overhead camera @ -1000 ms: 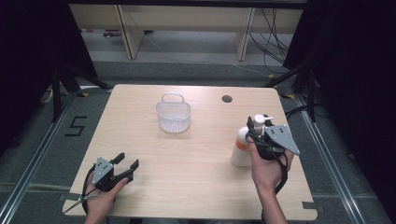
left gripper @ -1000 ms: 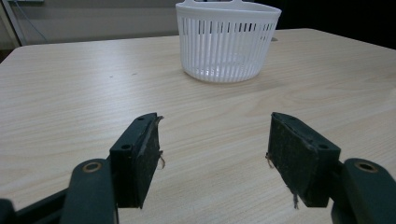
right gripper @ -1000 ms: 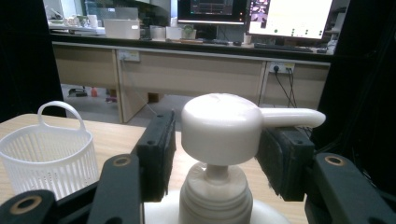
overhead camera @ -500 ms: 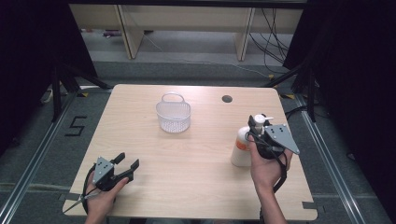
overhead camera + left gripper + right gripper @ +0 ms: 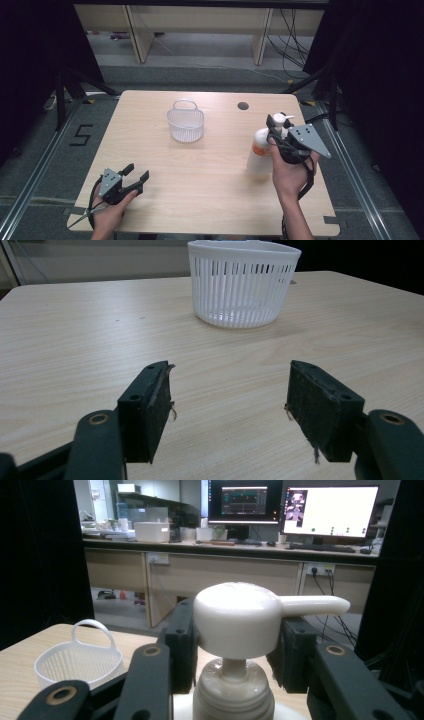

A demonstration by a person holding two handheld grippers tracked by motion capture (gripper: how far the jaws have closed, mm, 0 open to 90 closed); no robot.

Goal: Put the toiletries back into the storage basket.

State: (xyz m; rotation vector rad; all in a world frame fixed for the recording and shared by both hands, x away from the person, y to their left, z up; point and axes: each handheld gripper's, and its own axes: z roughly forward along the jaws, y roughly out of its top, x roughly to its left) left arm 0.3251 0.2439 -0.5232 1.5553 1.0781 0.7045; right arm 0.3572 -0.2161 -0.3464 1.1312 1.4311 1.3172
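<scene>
A white pump bottle (image 5: 258, 147) with an orange label stands at the table's right side. My right gripper (image 5: 278, 126) is shut on its pump head (image 5: 235, 615); the jaws have just been closing, and both pads now press on the head's sides, with the spout pointing right in the right gripper view. A white slatted basket (image 5: 186, 122) with a loop handle sits at the table's middle back, to the left of the bottle (image 5: 75, 662). My left gripper (image 5: 137, 172) rests low at the front left, open with nothing between its jaws (image 5: 227, 405), and faces the basket (image 5: 242, 285).
The light wooden table (image 5: 210, 175) has a round cable hole (image 5: 243, 106) at the back right. Black curtains flank the table. Desks with monitors (image 5: 327, 510) stand beyond the far edge.
The right gripper has shifted slightly away from me at the bottle's pump head. The left gripper and the basket have stayed put.
</scene>
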